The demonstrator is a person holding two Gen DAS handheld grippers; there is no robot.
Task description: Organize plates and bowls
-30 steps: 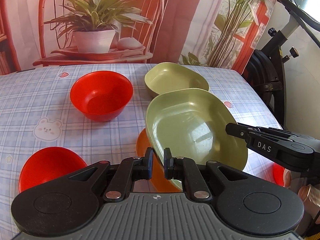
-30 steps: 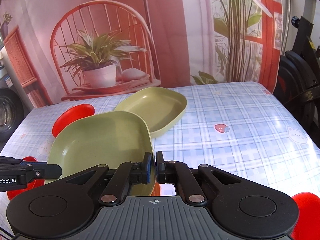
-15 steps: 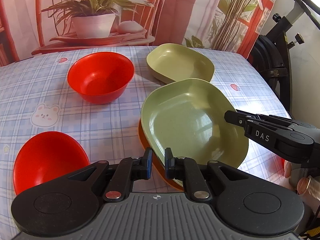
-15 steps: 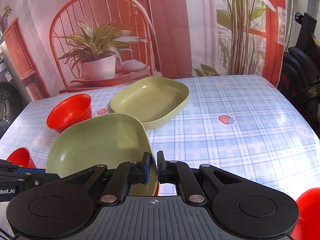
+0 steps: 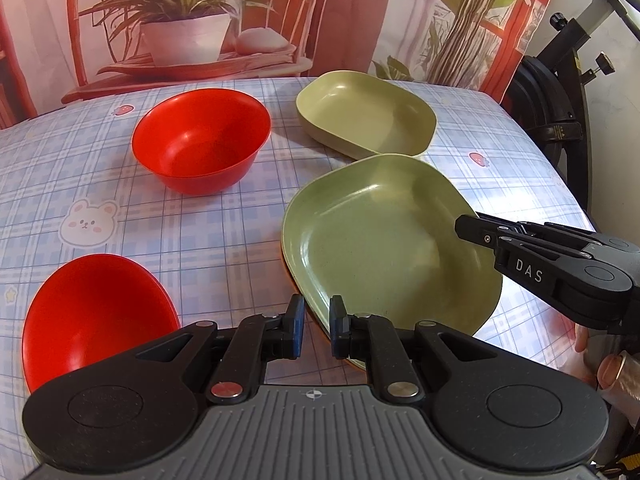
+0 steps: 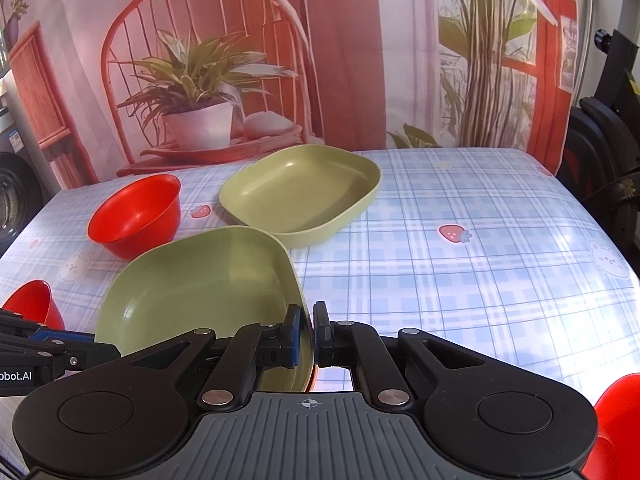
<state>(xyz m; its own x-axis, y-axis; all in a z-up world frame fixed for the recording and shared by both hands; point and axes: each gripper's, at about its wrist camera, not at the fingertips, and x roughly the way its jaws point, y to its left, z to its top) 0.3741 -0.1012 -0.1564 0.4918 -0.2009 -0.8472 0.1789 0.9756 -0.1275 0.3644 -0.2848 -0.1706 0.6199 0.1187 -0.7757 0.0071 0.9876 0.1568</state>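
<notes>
Left tool [image 5: 316, 326] and right tool [image 6: 307, 334] each pinching opposite rims of green plate [image 5: 384, 240] between them.

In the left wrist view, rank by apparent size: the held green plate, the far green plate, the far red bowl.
1. Held green plate, though nearest the camera.
2. Far green plate.
3. Far red bowl; close to the far plate, so unsure.

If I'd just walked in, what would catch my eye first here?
Probably the near green plate, pinched at its edges by the left gripper and the right gripper. Behind it a second green plate sits on the checked tablecloth, with a bright red bowl to its left.
</notes>
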